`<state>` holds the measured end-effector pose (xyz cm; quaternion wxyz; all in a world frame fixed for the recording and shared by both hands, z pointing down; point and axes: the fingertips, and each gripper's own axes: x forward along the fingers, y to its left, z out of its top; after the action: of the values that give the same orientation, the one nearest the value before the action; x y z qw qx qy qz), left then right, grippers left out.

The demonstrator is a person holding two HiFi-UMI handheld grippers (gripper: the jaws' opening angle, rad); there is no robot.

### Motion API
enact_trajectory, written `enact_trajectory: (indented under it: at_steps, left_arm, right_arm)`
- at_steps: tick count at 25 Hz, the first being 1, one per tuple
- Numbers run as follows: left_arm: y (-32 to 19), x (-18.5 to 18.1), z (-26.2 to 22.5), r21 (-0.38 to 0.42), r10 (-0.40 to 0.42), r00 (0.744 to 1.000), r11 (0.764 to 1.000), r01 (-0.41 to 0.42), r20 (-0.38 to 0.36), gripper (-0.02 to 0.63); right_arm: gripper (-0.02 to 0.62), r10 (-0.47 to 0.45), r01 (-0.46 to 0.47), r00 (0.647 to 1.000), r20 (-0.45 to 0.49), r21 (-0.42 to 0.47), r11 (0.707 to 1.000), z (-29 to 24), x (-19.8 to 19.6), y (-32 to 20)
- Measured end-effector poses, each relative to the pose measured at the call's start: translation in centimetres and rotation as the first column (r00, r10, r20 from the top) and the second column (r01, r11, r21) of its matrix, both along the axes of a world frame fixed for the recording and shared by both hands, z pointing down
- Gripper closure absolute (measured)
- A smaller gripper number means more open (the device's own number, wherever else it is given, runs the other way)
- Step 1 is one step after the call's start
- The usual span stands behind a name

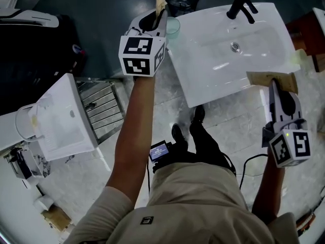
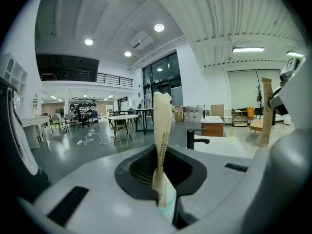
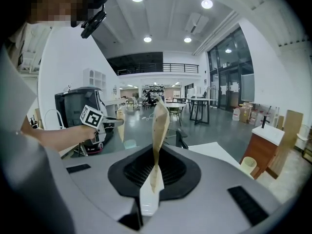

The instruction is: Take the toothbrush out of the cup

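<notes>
Head overhead, left tool (image 1: 161,9), right tool (image 1: 271,83) cameras level

The washbasin (image 1: 203,70) is glossy white and smooth, like glazed ceramic, with a matt black tap (image 1: 241,6). The cup (image 1: 173,28) is clear, pale green plastic. The left gripper (image 1: 161,1) has a smooth, matt grey-white plastic shell. Its fingers (image 2: 162,130) are tan, matt and finely dotted. The floor (image 1: 170,105) looks like polished marbled stone or tile.
</notes>
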<state>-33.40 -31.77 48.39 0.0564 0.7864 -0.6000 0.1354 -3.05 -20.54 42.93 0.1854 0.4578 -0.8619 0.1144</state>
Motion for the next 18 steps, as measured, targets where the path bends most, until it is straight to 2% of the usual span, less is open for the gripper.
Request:
enact_trajectory:
  at_steps: [9,18]
  left_arm:
    - [7.1,-1.9,-10.0,0.128,0.008,1.000,0.992,-0.009,0.003,0.580]
    - [17.3,-2.8,-21.2,0.293,0.046,0.998,0.954,-0.057,0.043,0.580]
  right_arm:
    - [0.569,-0.035,0.032,0.999,0.023,0.117,0.993,-7.0,-3.1,4.6]
    - [0.569,-0.065,0.051,0.997,0.052,0.229,0.972,-13.5,-5.3,9.6]
